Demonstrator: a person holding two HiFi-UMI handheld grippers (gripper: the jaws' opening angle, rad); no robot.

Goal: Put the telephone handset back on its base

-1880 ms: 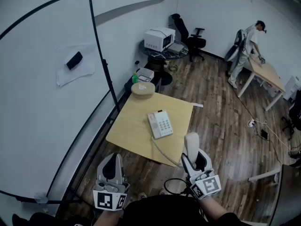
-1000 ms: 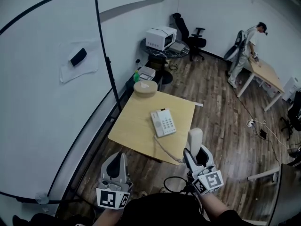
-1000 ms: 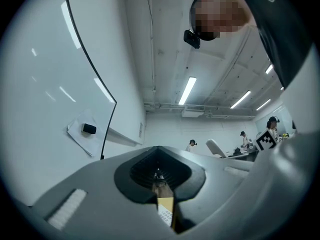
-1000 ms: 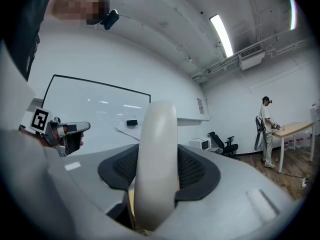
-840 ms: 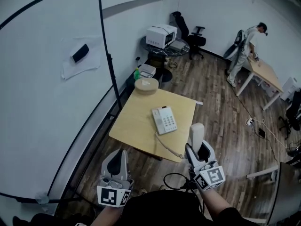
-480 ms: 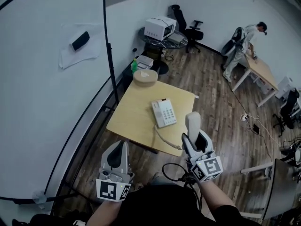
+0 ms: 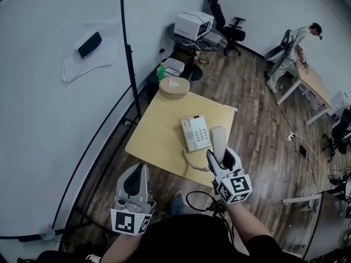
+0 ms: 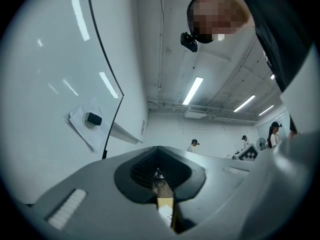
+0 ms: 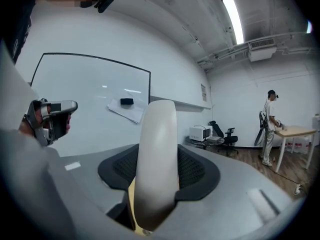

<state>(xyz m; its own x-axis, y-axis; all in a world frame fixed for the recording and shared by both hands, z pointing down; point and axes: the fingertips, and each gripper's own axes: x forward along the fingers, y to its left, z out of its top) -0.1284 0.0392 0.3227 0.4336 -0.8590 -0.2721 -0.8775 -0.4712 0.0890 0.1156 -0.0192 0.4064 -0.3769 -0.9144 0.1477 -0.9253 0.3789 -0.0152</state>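
The white telephone base [image 7: 196, 133] lies keypad up on the square light-wood table [image 7: 159, 127]. Its curly cord [image 7: 190, 162] runs off the near edge to the cream handset [image 7: 218, 140]. My right gripper [image 7: 220, 159] is shut on the handset, which stands upright just right of the base, above the table's near right part. In the right gripper view the handset [image 9: 156, 154] fills the gap between the jaws of the right gripper [image 9: 155, 189]. My left gripper [image 7: 134, 175] is shut and holds nothing, low in front of the table's near left corner. The left gripper [image 8: 161, 186] shows only a thin slit.
A round beige box [image 7: 174, 86] sits on the table's far corner. A whiteboard [image 7: 55, 103] on a black stand flanks the left. Behind are a microwave [image 7: 193, 23], an office chair [image 7: 233, 23], and a person [image 7: 299, 45] at another desk [image 7: 315, 81]. Cables [image 7: 299, 147] lie on the wood floor.
My right gripper has carried the handset forward and left, from in front of the table's near edge to just beside the base. The left gripper has stayed low and shut.
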